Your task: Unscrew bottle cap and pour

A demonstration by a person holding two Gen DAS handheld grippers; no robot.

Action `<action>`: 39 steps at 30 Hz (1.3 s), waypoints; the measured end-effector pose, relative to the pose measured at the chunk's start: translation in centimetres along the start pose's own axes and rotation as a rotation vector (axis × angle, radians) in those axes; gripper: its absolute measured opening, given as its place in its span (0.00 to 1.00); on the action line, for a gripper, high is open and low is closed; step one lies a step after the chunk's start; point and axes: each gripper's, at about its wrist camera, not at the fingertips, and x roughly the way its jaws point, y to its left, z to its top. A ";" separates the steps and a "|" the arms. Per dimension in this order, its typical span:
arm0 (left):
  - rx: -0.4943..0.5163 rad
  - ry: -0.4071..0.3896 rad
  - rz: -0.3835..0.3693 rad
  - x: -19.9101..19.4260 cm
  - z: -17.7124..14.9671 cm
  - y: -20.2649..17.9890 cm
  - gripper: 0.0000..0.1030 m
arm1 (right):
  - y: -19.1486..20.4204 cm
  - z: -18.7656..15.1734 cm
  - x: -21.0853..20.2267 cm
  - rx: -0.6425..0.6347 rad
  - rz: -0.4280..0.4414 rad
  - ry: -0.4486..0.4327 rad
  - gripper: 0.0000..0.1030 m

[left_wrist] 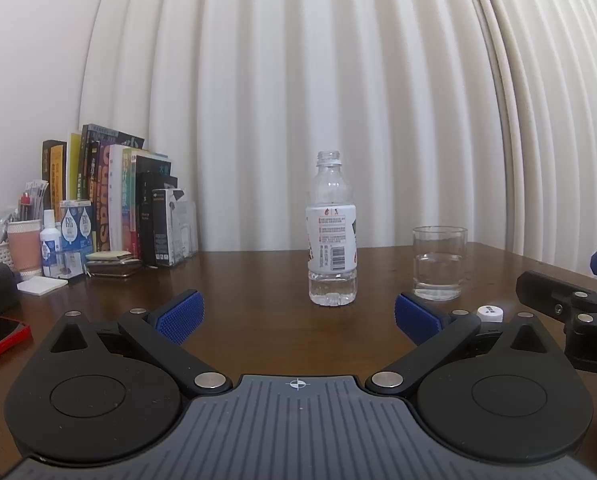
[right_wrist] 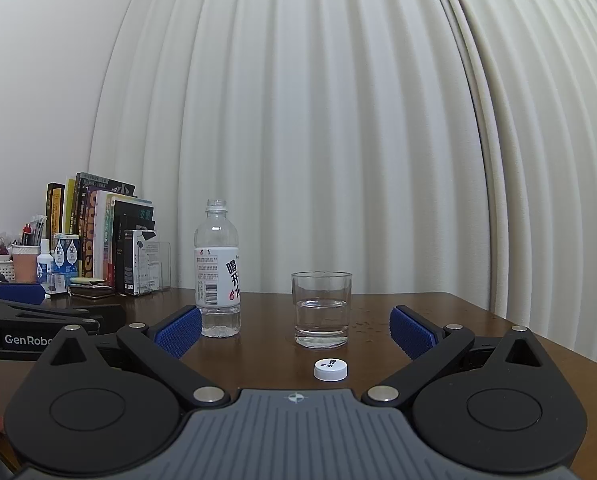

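1. one wooden table (left_wrist: pixel 258 280) bears everything.
2. one uncapped water bottle (left_wrist: pixel 332 232) stands upright, ahead of the left gripper (left_wrist: pixel 296 316), well apart; its blue fingers are spread, holding nothing.
3. one glass (right_wrist: pixel 321 310), part-filled with water, stands right of the bottle, ahead of the right gripper (right_wrist: pixel 294 330), likewise spread and empty.
4. one white cap (right_wrist: pixel 330 369) lies on the table just before the glass, between the right gripper's fingers, untouched.

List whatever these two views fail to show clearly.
- Cap, left wrist view: partly hidden behind the left gripper's linkage.
- Right gripper, left wrist view: cut off by the right edge.
- Bottle small label print, both views: too small to read.
- Book spines: titles blurred.
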 end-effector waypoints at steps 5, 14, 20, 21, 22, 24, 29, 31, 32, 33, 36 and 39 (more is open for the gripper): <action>-0.002 0.000 -0.003 -0.1 0.0 0.2 1.00 | -0.1 0.2 0.1 -0.003 0.001 0.002 1.00; -0.019 0.016 -0.017 0.1 0.1 0.6 1.00 | 0.3 0.3 0.3 -0.037 -0.009 0.025 1.00; -0.017 0.033 -0.044 0.3 0.3 0.8 1.00 | 0.8 0.9 1.2 -0.106 0.003 0.081 1.00; -0.012 0.037 -0.049 0.4 0.3 0.7 1.00 | 0.8 1.1 1.4 -0.110 0.007 0.093 1.00; -0.006 0.040 -0.056 0.5 0.5 0.8 1.00 | 0.7 1.4 1.6 -0.112 0.009 0.104 1.00; 0.005 0.045 -0.072 0.7 0.9 0.9 1.00 | 0.6 1.6 2.0 -0.108 0.011 0.116 1.00; 0.033 0.058 -0.109 1.2 1.9 1.3 1.00 | -0.4 3.0 3.5 -0.049 0.027 0.183 1.00; 0.044 0.063 -0.124 1.4 2.4 1.4 1.00 | -0.8 3.5 4.4 -0.039 0.035 0.225 1.00; 0.049 0.065 -0.132 1.6 2.6 1.5 1.00 | -0.9 3.7 4.8 -0.035 0.039 0.245 1.00; 0.055 0.068 -0.139 1.7 2.8 1.6 1.00 | -1.2 3.9 5.4 -0.026 0.053 0.275 1.00; 0.071 0.075 -0.162 2.0 3.4 1.8 1.00 | -1.9 4.2 6.7 -0.014 0.091 0.328 1.00; 0.095 0.080 -0.185 2.5 4.1 2.0 1.00 | -2.3 4.3 7.6 -0.029 0.108 0.364 0.99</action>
